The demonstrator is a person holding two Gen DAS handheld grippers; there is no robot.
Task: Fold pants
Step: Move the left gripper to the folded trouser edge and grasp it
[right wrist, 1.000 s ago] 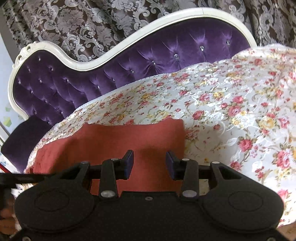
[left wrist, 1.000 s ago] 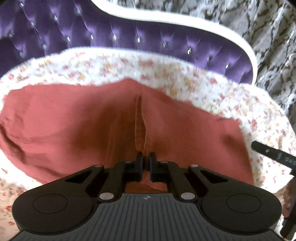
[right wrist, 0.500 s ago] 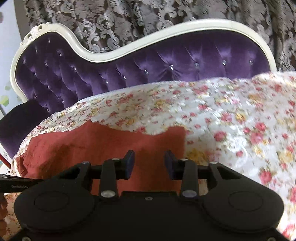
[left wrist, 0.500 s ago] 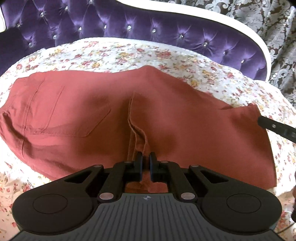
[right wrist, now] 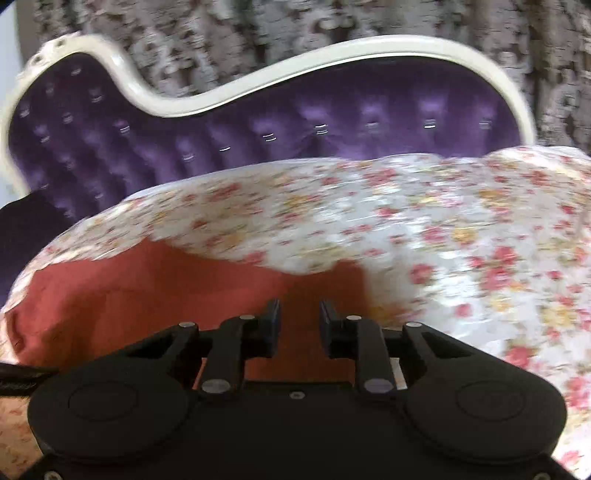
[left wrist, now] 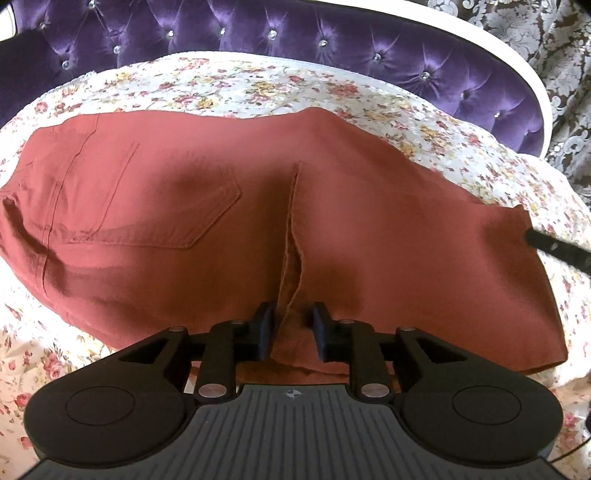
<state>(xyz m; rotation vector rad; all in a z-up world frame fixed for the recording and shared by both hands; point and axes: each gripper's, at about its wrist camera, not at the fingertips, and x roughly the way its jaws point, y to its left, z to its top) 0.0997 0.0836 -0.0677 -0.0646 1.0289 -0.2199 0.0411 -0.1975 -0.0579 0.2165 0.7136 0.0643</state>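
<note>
Laying out the rust-red cotton pants point(left wrist: 184, 221) for the next fold: judge this as the step in hand.

Position of work:
- Find the pants spread flat on the white floral-print bedspread point(left wrist: 258, 85), in front of the purple tufted velvet backrest with a white frame point(left wrist: 295, 33).
- Note the back pocket point(left wrist: 155, 206) and waistband end at the left of the left wrist view, and the hem end at the right.
- Note a raised seam ridge point(left wrist: 291, 221) running away from the near edge, roughly mid-length.

State of tools:
- Left tool point(left wrist: 292, 332): spread, just opened, pinching nothing. Seam ridge between the pads, apparently untouched.
- Right tool point(right wrist: 298, 325): part-spread, just narrowed, pinching nothing visible. Red cloth beyond and below the tips, close to the hem corner. Right view blurred, so treat contact as uncertain.

Procedure for a clean result:
1. Smooth the seam ridge flat before taking a new hold; a trapped ridge probably leaves a bulge in the finished fold.
2. Lower each tool until cloth sits fully between the pads, then press together.
3. Take both layers at the near edge, not the top layer alone.
4. Avoid catching the bedspread under the hem.
5. Lift both ends level and carry them together to keep the edges aligned.
</note>
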